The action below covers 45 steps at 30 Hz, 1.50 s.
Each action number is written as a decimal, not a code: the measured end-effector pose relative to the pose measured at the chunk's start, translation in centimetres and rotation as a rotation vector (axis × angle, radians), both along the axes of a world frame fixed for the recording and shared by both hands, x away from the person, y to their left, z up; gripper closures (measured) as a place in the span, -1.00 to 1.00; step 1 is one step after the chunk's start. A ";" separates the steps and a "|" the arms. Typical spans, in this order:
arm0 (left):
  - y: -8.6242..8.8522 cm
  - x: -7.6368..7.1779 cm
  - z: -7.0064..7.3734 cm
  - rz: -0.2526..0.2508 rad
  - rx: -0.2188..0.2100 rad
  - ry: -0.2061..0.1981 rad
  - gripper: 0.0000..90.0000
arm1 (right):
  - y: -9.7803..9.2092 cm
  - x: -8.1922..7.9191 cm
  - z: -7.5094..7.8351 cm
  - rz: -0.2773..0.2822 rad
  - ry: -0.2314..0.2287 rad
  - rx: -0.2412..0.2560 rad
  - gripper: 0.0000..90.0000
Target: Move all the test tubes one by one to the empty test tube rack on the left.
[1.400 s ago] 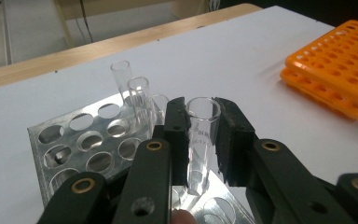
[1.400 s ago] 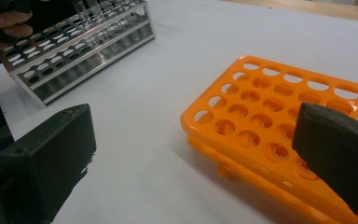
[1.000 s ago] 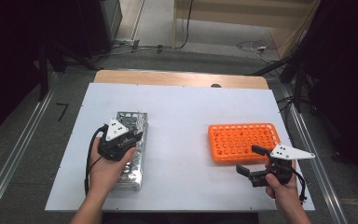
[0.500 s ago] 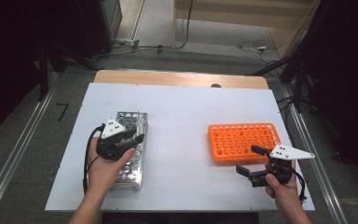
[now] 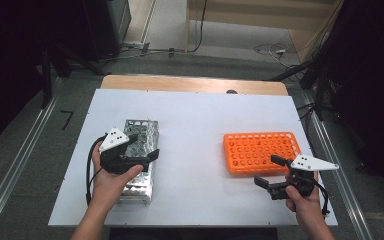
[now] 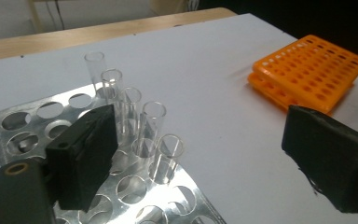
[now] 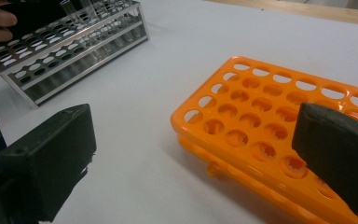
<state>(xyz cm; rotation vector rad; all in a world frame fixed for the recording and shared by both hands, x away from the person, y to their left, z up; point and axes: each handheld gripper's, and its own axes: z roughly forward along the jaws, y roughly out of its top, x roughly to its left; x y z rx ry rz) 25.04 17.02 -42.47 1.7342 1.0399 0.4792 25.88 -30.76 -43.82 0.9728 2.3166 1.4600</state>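
Risk — the left gripper (image 6: 205, 154), wide open and empty over the metal rack (image 5: 141, 161), has one jaw right beside the row of glass tubes (image 6: 140, 121) at the rack's edge; a crooked close could knock a neighbour or tilt the rack. The right gripper (image 5: 271, 172) is also wide open and empty, low beside the orange rack (image 5: 261, 151) — it could nudge it.

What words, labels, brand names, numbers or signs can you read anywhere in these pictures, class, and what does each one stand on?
None: no readable text in any view.
Metal rack and its glass tubes: no label or number visible.
Orange rack: plain, no marks by its holes.
Grey plates on the left gripper and the right gripper: dark dots, no letters.
Table: plain white.
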 end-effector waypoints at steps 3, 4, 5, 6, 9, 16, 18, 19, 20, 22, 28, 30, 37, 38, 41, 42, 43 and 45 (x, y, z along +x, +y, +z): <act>0.1 -0.4 0.2 -0.014 -0.007 -0.019 -0.92 | -0.1 0.0 0.0 -0.004 0.000 0.002 -1.00; 0.2 -0.5 0.2 -0.020 -0.012 -0.025 -0.95 | -0.1 0.1 0.0 -0.004 -0.002 0.002 -1.00; 0.3 -0.7 0.3 -0.023 -0.016 -0.027 -0.96 | -0.1 0.1 0.0 -0.005 -0.001 0.003 -1.00; 0.4 -0.8 0.3 -0.027 -0.019 -0.032 -0.98 | -0.2 0.1 0.0 -0.004 -0.002 0.003 -1.00; 0.8 -1.1 0.2 -0.041 -0.021 -0.036 -1.00 | -0.2 0.1 0.0 -0.003 -0.001 0.002 -1.00; 1.7 -2.0 0.3 -0.037 -0.039 -0.060 -1.00 | -0.6 0.3 -0.2 -0.011 0.003 0.007 -1.00; 1.9 -2.2 0.3 -0.038 -0.036 -0.066 -1.00 | -0.7 0.3 -0.2 -0.010 0.007 0.009 -1.00; 2.0 -2.4 0.3 -0.037 -0.035 -0.071 -1.00 | -0.8 0.4 -0.2 -0.011 0.005 0.010 -1.00; 2.1 -2.5 0.3 -0.039 -0.031 -0.075 -1.00 | -0.9 0.4 -0.3 -0.013 0.006 0.007 -1.00; 2.3 -2.8 0.3 -0.037 -0.027 -0.081 -1.00 | -1.0 0.4 -0.3 -0.013 0.008 0.009 -1.00; 3.2 -3.7 0.2 -0.041 -0.031 -0.099 -1.00 | -1.5 0.7 -0.6 -0.024 0.009 0.010 -1.00; 3.5 -4.0 0.1 -0.037 -0.034 -0.105 -1.00 | -1.7 0.8 -0.7 -0.024 0.007 0.014 -1.00; 4.6 -5.1 -0.2 -0.035 -0.032 -0.113 -1.00 | -2.3 1.0 -0.9 -0.030 0.001 0.014 -1.00; 4.8 -5.2 -0.2 -0.033 -0.033 -0.112 -1.00 | -2.4 1.1 -1.0 -0.030 -0.001 0.012 -1.00; 5.3 -5.6 -0.4 -0.027 -0.047 -0.110 -1.00 | -2.6 1.2 -1.2 -0.036 0.005 0.015 -1.00; 5.5 -5.7 -0.4 -0.024 -0.049 -0.111 -1.00 | -2.7 1.2 -1.3 -0.039 0.004 0.013 -1.00; 5.7 -5.9 -0.5 -0.020 -0.051 -0.114 -1.00 | -2.8 1.3 -1.3 -0.039 0.005 0.014 -1.00; 6.1 -6.2 -0.6 -0.015 -0.055 -0.116 -1.00 | -3.1 1.4 -1.5 -0.046 0.004 0.012 -1.00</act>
